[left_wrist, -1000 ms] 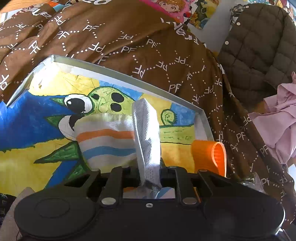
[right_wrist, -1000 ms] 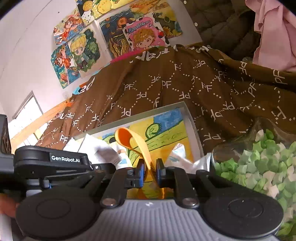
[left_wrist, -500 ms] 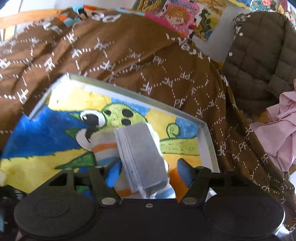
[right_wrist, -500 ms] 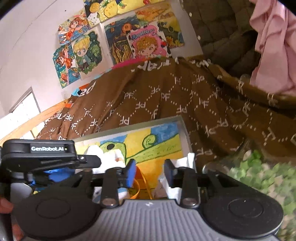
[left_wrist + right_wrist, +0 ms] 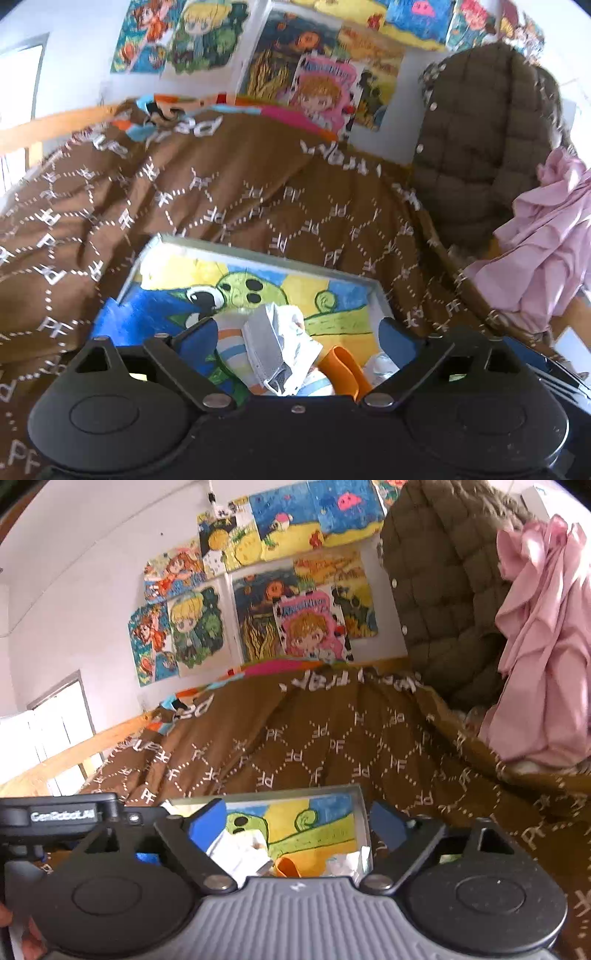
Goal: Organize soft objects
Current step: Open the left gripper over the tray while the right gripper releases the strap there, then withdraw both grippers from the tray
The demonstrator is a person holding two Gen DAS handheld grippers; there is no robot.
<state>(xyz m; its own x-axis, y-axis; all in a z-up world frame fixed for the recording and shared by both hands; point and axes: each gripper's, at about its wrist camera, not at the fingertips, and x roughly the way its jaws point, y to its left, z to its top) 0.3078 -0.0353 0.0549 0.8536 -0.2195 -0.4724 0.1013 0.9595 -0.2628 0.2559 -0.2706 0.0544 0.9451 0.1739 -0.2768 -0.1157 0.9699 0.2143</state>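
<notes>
Apparently the step in hand is a release: both grippers are letting go over the shallow tray with the painted cartoon floor, which lies on the brown patterned blanket at lower centre of each frame. The left gripper has its jaws opening, blue pads well apart, nothing pinched; the striped sock and the grey-white mesh cloth lie loose in the tray between and below the pads. The right gripper is likewise opening and empty, with the orange loop and some crumpled white pieces resting in the tray beneath it.

Next, I judge, comes a fresh pick (perhaps the pink garment at the right edge), which calls for swinging a gripper away from the tray and closing on a fold.

Each gripper body hides the tray's near part, so how the items sit there is unclear. Both frames are blurred, and the clear crinkled thing beside the orange loop is hard to identify.
</notes>
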